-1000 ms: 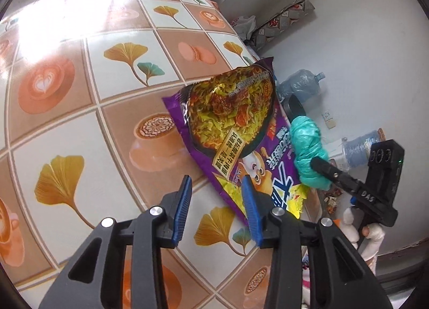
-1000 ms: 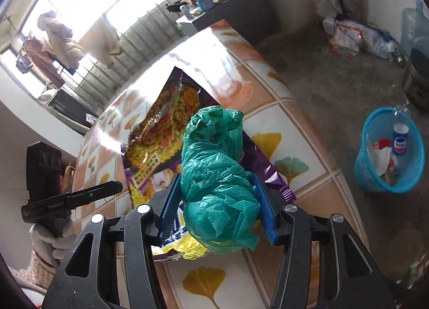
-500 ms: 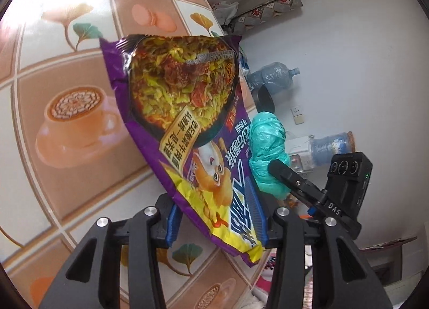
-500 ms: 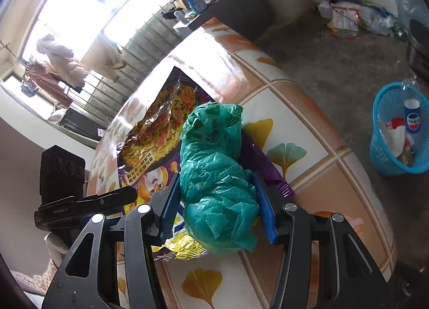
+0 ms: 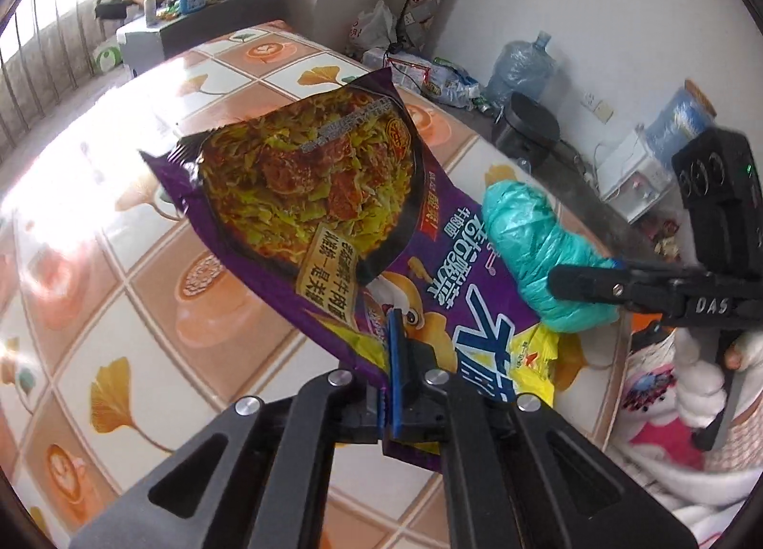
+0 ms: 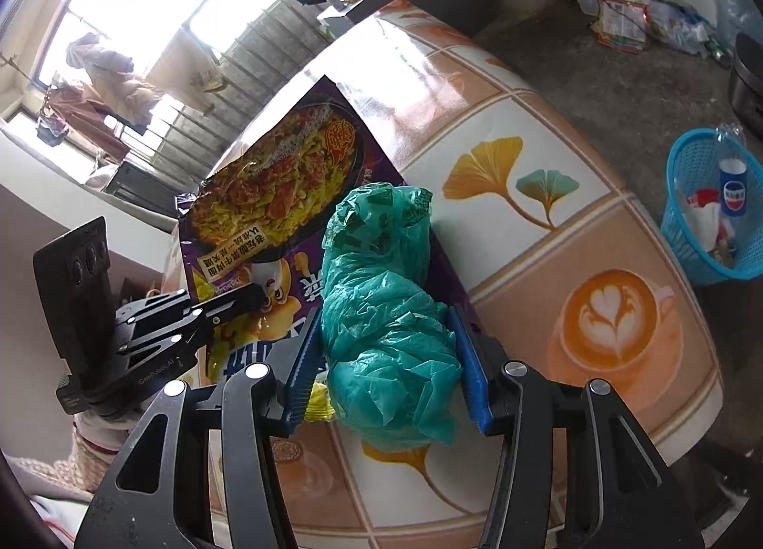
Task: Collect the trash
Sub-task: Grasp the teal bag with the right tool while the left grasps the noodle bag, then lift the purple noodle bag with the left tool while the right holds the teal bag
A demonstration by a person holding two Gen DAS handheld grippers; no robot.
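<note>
- The left gripper [image 5: 396, 358] has its blue-padded fingers pinched together on the lower edge of a large purple and yellow plastic noodle wrapper [image 5: 334, 196], which stands lifted and tilted above the tabletop rather than lying flat on it.
- The right gripper [image 6: 388, 358] has its jaws spread about half-way and pressed against both sides of a crumpled teal plastic bag [image 6: 386, 310], held above the tiled-pattern tablecloth with ginkgo leaves and coffee cups [image 6: 524, 177].
- The bag hangs just beside the wrapper, touching or nearly touching its right edge; I cannot tell which.
- Judged from this, the picking-up is done: both pieces of trash are in hand and off the table.
- What is left is the disposal. A blue plastic mesh waste basket [image 6: 686, 196] stands on the floor past the table's right edge, well apart from both grippers, and already holds a cola can and some scraps.
- Neither item has been carried over it yet, so both drops remain.
</note>
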